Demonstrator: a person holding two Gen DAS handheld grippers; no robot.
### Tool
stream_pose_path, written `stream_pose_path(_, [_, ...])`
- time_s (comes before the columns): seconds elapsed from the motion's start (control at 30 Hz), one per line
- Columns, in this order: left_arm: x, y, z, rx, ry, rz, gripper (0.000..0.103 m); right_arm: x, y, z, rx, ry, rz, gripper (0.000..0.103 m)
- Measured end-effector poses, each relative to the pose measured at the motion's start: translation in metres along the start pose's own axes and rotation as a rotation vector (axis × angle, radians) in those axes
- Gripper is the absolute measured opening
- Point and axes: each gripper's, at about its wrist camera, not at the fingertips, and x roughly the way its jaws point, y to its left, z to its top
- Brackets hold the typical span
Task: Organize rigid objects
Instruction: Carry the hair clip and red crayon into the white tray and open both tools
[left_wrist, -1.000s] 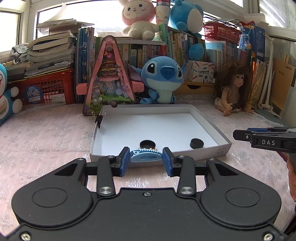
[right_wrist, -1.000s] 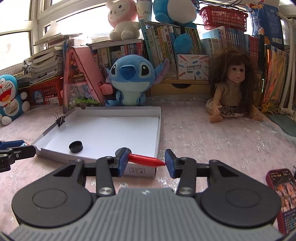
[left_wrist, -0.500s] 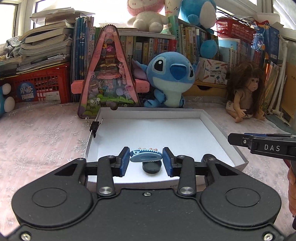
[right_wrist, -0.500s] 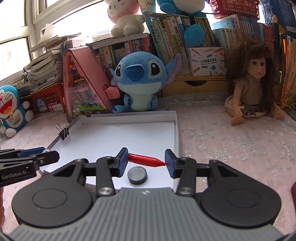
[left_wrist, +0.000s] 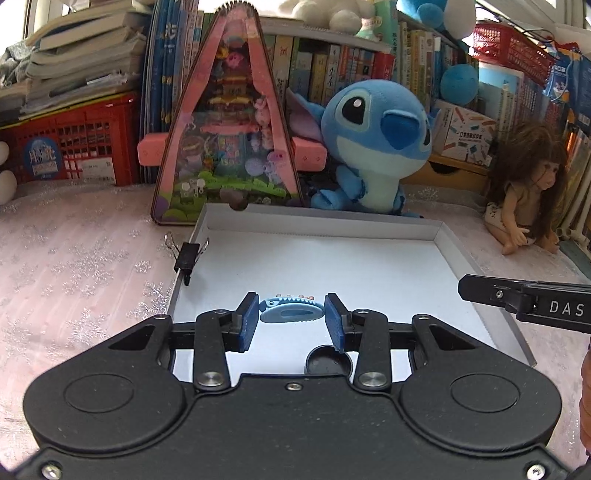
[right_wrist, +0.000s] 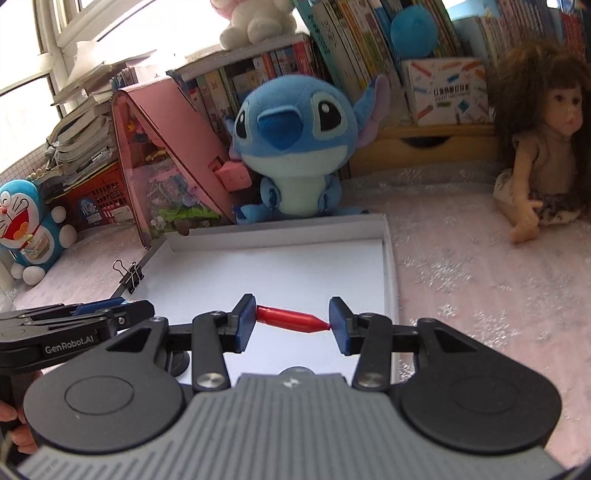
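My left gripper (left_wrist: 291, 317) is shut on a small light-blue fish-shaped object (left_wrist: 291, 312), held crosswise above the near part of a shallow white box lid (left_wrist: 317, 221). A black round cap (left_wrist: 327, 363) lies in the lid just under the right finger. In the right wrist view my right gripper (right_wrist: 292, 320) is shut on a red pointed pen-like piece (right_wrist: 291, 319), held end to end over the same lid (right_wrist: 390, 266). Each gripper shows in the other's view: the right gripper (left_wrist: 524, 304) at the right edge, the left gripper (right_wrist: 77, 325) at the left.
A black binder clip (left_wrist: 187, 256) grips the lid's left wall. Behind the lid stand a pink triangular toy house (left_wrist: 225, 140) and a blue plush (left_wrist: 373, 144); a doll (left_wrist: 524, 192) sits at the right. Books and red baskets line the back. The cloth is pink.
Both grippers have moved forward over the white lid with their objects still held. The black caps now sit close under the fingers or out of sight beneath them.
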Motion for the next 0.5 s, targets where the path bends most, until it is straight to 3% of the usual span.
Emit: stream_pose_path(0.5, [0.025, -0.001, -0.012, 0.017, 0.07, 0.023, 0.037, 0.027, -0.003, -0.014, -0.002, 0.094, -0.006, 0.049])
